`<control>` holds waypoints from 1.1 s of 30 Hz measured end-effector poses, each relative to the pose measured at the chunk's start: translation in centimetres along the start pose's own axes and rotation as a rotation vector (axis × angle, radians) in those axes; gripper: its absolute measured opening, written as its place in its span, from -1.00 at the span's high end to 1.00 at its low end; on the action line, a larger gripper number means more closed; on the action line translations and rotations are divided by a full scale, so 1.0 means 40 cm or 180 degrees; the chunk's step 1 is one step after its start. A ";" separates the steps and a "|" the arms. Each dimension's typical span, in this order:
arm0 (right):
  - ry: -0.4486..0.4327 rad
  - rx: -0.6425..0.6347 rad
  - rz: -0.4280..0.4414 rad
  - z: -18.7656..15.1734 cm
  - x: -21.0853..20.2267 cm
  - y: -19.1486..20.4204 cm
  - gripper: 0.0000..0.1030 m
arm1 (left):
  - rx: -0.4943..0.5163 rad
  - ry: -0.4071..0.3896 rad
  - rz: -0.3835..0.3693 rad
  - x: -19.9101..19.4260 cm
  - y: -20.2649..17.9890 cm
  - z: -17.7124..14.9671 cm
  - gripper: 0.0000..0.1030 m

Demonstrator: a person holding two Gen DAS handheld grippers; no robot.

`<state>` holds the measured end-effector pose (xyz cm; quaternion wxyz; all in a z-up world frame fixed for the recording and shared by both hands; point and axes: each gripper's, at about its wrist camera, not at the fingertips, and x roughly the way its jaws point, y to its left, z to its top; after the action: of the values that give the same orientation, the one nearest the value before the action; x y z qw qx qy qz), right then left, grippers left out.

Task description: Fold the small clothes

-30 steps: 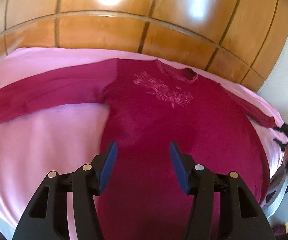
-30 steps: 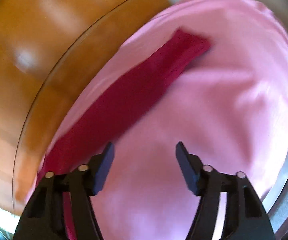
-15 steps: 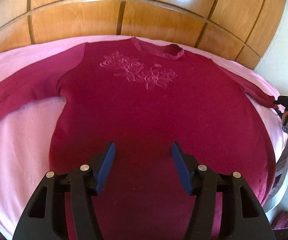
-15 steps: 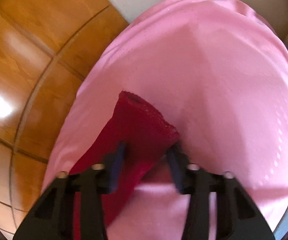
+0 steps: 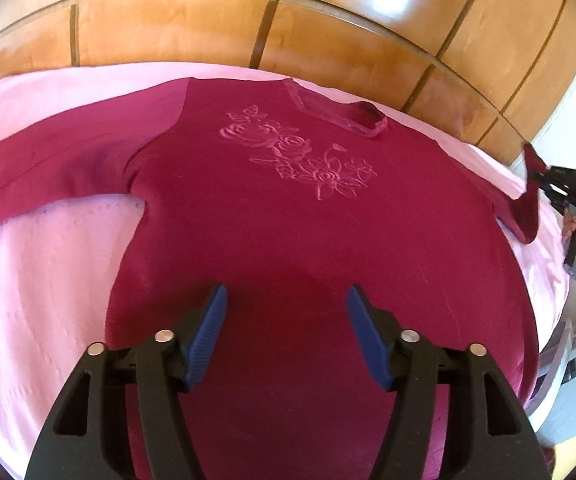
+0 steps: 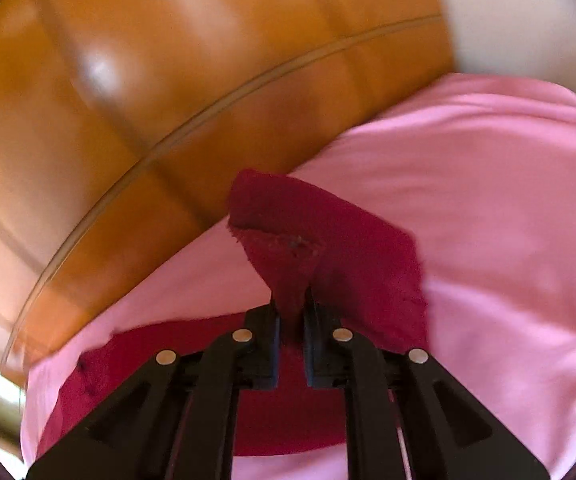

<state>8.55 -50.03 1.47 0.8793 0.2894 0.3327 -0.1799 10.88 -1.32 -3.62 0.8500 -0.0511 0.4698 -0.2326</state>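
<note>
A dark red long-sleeved top (image 5: 288, 216) with an embossed flower print lies flat on a pink sheet (image 5: 48, 264). Its left sleeve (image 5: 48, 160) stretches out to the left. My left gripper (image 5: 286, 312) is open and empty, hovering over the lower body of the top. My right gripper (image 6: 291, 300) is shut on the cuff of the right sleeve (image 6: 288, 248) and holds it lifted off the sheet. In the left wrist view the right gripper (image 5: 543, 178) shows at the far right edge with the sleeve end (image 5: 527, 200) raised.
A glossy wooden headboard (image 5: 248, 32) runs along the far side of the bed. A white wall (image 6: 527, 20) stands to the right. The sheet (image 6: 487, 200) drops off at the bed's right edge.
My right gripper closed on the right sleeve cuff and lifted it. My left gripper moved right to sit over the middle of the top, still open.
</note>
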 end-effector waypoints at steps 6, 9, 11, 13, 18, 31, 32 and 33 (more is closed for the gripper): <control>0.0364 -0.0403 0.0542 -0.115 0.121 0.281 0.85 | -0.0173 0.0015 -0.0109 0.000 0.027 0.017 -0.20; 0.0548 -0.0531 0.0756 -0.181 0.160 0.382 0.86 | -0.0265 -0.0034 -0.0160 -0.001 0.038 0.031 -0.20; 0.0677 -0.0643 0.0873 -0.221 0.191 0.457 0.86 | -0.0335 -0.0076 -0.0226 -0.002 0.045 0.045 -0.20; 0.0813 -0.0744 0.0980 -0.268 0.220 0.520 0.86 | -0.0405 -0.0096 -0.0323 -0.001 0.052 0.059 -0.20; 0.1012 -0.0933 0.1134 -0.353 0.254 0.611 0.85 | -0.0438 -0.0131 -0.0469 0.007 0.051 0.099 -0.09; 0.0614 -0.0399 0.1391 -0.298 0.043 0.390 -0.37 | -0.0714 -0.0030 -0.0876 0.105 0.011 0.256 -0.09; 0.0574 -0.0330 0.1374 -0.292 0.023 0.358 -0.43 | -0.0690 0.0002 -0.0872 0.123 -0.003 0.271 -0.09; 0.0538 -0.0213 0.1339 -0.289 -0.001 0.306 -0.47 | -0.0662 0.0045 -0.0867 0.143 -0.017 0.285 -0.09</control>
<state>9.20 -33.36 -0.78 0.8756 0.3371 0.3433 0.0434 22.58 -5.95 -1.53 0.7975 -0.2003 0.4861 -0.2961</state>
